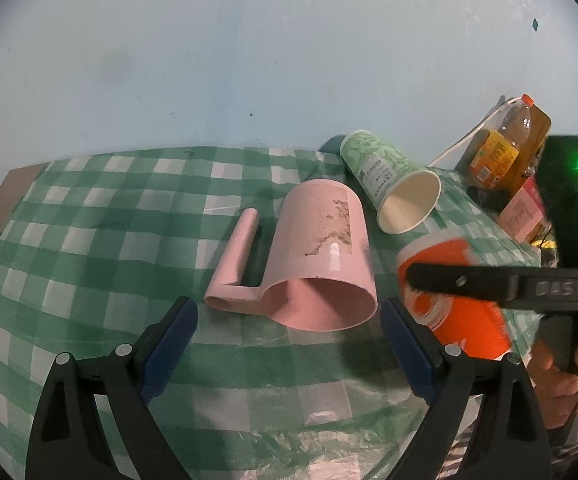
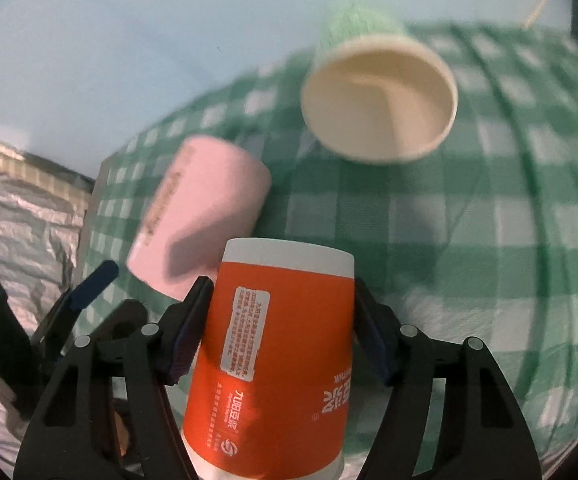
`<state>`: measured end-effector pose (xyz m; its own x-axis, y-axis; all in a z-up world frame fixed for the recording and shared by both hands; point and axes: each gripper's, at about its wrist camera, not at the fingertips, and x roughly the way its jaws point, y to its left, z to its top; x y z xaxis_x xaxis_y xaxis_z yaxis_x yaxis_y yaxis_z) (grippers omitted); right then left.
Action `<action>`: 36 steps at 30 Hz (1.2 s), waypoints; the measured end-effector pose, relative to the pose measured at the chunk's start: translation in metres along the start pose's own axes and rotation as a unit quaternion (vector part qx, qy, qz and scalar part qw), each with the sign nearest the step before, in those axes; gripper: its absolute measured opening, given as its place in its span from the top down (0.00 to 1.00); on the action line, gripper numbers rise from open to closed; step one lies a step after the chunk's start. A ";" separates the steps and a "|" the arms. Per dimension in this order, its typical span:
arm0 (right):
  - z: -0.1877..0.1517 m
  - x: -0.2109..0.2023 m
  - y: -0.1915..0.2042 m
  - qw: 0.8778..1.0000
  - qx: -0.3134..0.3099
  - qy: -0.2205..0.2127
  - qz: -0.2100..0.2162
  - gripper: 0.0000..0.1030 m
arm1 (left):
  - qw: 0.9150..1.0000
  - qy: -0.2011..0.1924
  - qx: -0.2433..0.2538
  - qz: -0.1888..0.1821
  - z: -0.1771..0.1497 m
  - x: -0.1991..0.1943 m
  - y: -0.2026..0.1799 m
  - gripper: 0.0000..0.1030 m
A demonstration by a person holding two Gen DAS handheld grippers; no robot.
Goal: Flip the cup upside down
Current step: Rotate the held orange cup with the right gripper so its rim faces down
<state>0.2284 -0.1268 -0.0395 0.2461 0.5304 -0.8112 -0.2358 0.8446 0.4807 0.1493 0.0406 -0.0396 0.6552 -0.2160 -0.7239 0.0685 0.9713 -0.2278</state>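
Note:
My right gripper [image 2: 277,312] is shut on an orange paper cup [image 2: 277,360], held between both pads above the table; the cup also shows in the left wrist view [image 1: 461,312], blurred, with the right gripper's finger across it. A pink mug [image 1: 321,256] with a handle lies on its side on the green checked cloth, mouth toward my left gripper [image 1: 289,324], which is open and empty just in front of it. The pink mug also shows in the right wrist view [image 2: 201,216].
A green patterned paper cup [image 1: 389,180] lies on its side behind the mug; it also shows in the right wrist view [image 2: 377,96]. A drink bottle [image 1: 505,140] and a pink box [image 1: 523,210] stand at the right edge. A pale wall rises behind the table.

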 end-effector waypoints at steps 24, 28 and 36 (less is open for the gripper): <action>-0.057 -0.042 0.049 0.894 -0.203 -0.365 -0.161 0.34 | 1.000 -0.006 0.005 0.014 -0.017 0.002 0.006 0.06; -0.058 -0.031 0.053 0.895 -0.210 -0.350 -0.181 0.34 | 1.000 -0.006 0.011 0.017 -0.020 0.003 0.004 0.06; -0.066 -0.019 0.041 0.902 -0.211 -0.330 -0.183 0.33 | 1.000 0.001 0.019 0.020 -0.024 0.007 0.001 0.06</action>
<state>0.1524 -0.1074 -0.0263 0.8527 0.2678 -0.4485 -0.3281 0.9427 -0.0610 0.1363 0.0380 -0.0608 0.6564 -0.1773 -0.7333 0.0713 0.9822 -0.1736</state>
